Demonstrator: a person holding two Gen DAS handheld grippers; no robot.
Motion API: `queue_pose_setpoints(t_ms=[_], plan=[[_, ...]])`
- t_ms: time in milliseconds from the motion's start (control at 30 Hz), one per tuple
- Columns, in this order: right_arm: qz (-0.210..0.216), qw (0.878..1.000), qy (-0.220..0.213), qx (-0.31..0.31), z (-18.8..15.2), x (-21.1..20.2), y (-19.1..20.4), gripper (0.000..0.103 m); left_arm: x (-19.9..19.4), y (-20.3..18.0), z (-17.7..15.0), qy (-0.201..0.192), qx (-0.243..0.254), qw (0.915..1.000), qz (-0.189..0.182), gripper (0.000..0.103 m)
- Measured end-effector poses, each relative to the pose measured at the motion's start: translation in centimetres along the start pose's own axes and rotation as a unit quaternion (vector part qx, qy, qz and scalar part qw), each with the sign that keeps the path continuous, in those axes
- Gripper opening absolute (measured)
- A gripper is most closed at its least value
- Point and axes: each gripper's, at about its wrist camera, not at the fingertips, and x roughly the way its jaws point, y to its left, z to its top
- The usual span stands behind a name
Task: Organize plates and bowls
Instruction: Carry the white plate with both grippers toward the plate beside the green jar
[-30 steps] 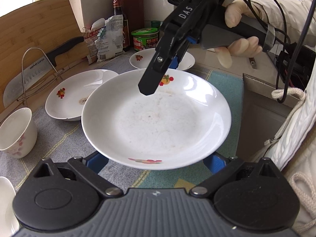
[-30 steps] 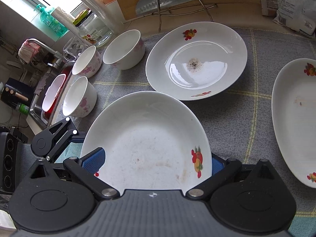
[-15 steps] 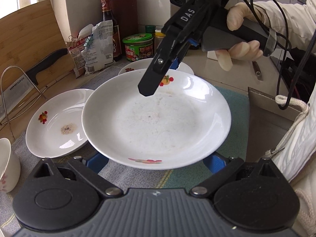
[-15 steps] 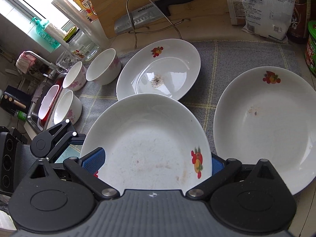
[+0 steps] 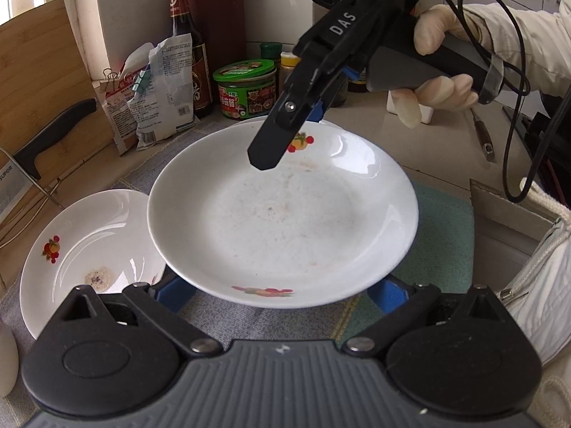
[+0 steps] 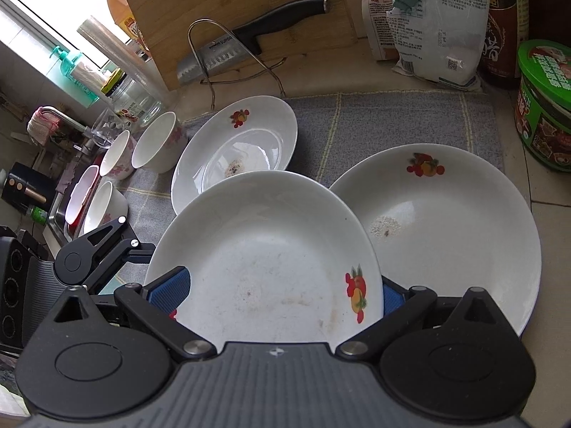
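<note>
A white plate with fruit prints (image 5: 282,214) hangs in the air above the grey mat, held from two sides. My left gripper (image 5: 280,294) is shut on its near rim, blue pads on either side. Across from it, my right gripper (image 5: 282,132) clamps the far rim, held by a gloved hand (image 5: 439,92). In the right wrist view the same plate (image 6: 264,249) fills the space between my right gripper's (image 6: 282,290) pads and overlaps the left edge of a second plate (image 6: 446,221) on the mat. A third plate (image 6: 242,142) lies further back, with three bowls (image 6: 157,146) to its left.
A knife on a wire rack (image 6: 228,50) leans against a wooden board (image 6: 232,3). Snack bags (image 6: 428,25), a sauce bottle (image 5: 185,46) and a green jar (image 5: 246,89) line the back. A sink (image 6: 60,210) lies at the far left. A cardboard box (image 5: 506,221) sits at the right.
Both grippers carried the plate to the right along the mat. It passed the back plate and now hangs partly over the right-hand plate; the bowls have dropped back to the left.
</note>
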Motion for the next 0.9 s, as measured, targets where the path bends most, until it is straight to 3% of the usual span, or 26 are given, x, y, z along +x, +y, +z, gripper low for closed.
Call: queue_pose_setpoints(t_ms=[900], plan=[[-0.01,1.0,-0.01,0.014,1.8,-0.6,-6.1,0.103,5.0,0.9,3.3,0.024,0.009,0.9997,-0.003,0.1]])
